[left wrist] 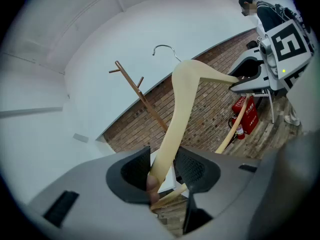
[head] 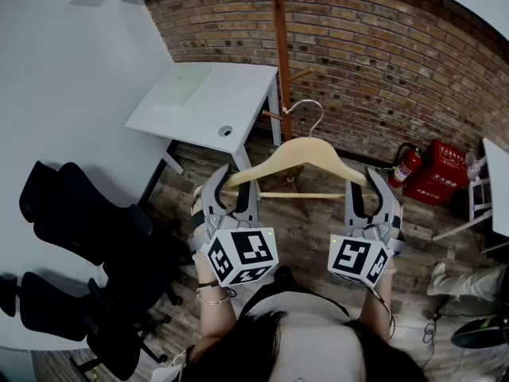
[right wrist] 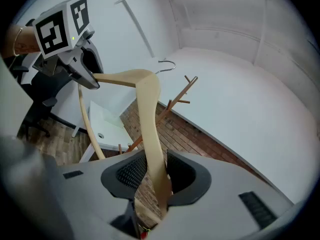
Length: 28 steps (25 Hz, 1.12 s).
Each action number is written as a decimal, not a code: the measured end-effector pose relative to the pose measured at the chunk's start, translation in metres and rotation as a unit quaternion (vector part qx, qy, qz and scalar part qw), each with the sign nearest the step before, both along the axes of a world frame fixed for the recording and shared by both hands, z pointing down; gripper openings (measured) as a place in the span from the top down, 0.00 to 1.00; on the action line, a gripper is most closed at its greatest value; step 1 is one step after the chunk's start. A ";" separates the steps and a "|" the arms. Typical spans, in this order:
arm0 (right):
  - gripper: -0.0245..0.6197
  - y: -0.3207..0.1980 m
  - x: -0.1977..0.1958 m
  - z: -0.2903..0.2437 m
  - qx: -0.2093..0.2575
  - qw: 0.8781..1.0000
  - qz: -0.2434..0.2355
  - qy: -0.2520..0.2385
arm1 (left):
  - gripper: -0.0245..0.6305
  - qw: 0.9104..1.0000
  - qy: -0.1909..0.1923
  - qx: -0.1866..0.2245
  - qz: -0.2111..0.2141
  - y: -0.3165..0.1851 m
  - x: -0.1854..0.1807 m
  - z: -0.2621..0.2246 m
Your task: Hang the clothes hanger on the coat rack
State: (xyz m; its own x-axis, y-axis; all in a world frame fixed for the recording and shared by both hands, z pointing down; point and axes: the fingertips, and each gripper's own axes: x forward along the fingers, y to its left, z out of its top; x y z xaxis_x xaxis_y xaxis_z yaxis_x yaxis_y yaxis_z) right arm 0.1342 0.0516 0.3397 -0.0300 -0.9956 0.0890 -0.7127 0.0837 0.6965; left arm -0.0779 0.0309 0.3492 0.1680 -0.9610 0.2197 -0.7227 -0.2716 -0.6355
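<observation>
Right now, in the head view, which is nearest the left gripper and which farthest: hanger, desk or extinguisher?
1. Hanger: held by the left gripper.
2. Desk: just ahead, to the left.
3. Extinguisher: far off, right side.

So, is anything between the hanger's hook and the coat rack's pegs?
Nothing visible. The wooden hanger, gripped at its ends by the left gripper and right gripper, has its hook in open air just before the pegs of the coat rack; the white desk stands aside.

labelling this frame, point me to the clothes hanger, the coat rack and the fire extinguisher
clothes hanger (head: 306, 148), head view, top of its wooden arch
coat rack (head: 280, 46), head view, its upright pole
fire extinguisher (head: 406, 166), head view, its red body
</observation>
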 end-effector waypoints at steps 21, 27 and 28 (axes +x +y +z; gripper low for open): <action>0.74 -0.044 -0.038 0.001 0.013 1.000 0.021 0.006 | 0.72 1.000 0.008 0.008 0.027 -0.055 -0.037 0.006; 0.75 -0.048 -0.043 0.002 0.012 0.999 0.028 0.008 | 0.72 0.999 0.010 0.008 0.032 -0.061 -0.041 0.008; 0.75 -0.048 -0.043 0.003 0.013 0.999 0.028 0.009 | 0.72 0.999 0.011 0.007 0.033 -0.062 -0.041 0.008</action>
